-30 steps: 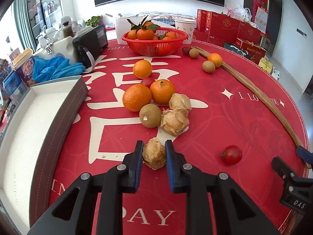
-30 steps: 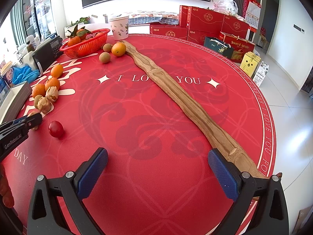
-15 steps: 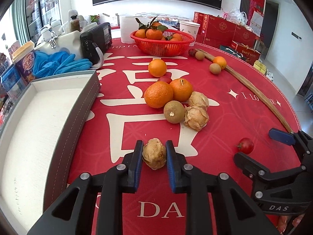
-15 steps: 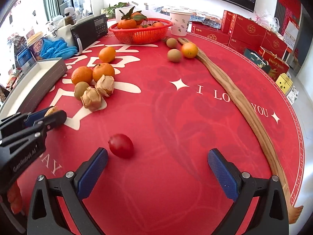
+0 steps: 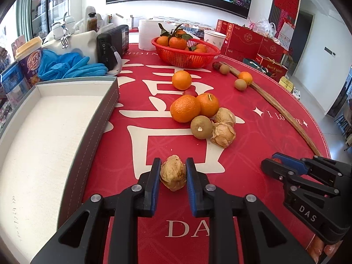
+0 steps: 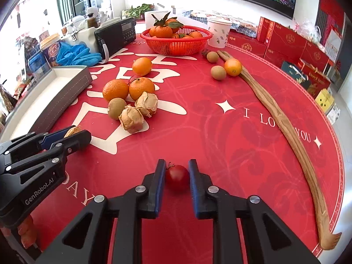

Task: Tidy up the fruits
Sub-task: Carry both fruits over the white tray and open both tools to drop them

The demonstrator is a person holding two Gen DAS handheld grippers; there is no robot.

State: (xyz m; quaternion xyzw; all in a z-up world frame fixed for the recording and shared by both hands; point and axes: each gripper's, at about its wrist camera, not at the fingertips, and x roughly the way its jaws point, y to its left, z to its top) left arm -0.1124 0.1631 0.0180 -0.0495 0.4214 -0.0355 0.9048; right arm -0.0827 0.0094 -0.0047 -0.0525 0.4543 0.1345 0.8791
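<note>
Fruits sit in both claws: the right claw [image 6: 177, 177] has just been closing and now clenches a small round red tomato [image 6: 177, 177] between its blue pads, low over the round red-clothed bench [image 6: 220, 132] near its front edge. Beside it, the left claw [image 5: 173, 173] grips a papery tan husked fruit [image 5: 173, 172]. Farther in, toward the bench's middle, lie two more tan husked fruits [image 6: 138, 112], a brown kiwi [image 6: 117, 108] and two oranges [image 6: 128, 89], touching in a cluster. An open grey box with white lining [image 5: 96, 118] lies along the left edge. A red plastic basket of mandarins [image 6: 177, 40] stands at the far edge.
</note>
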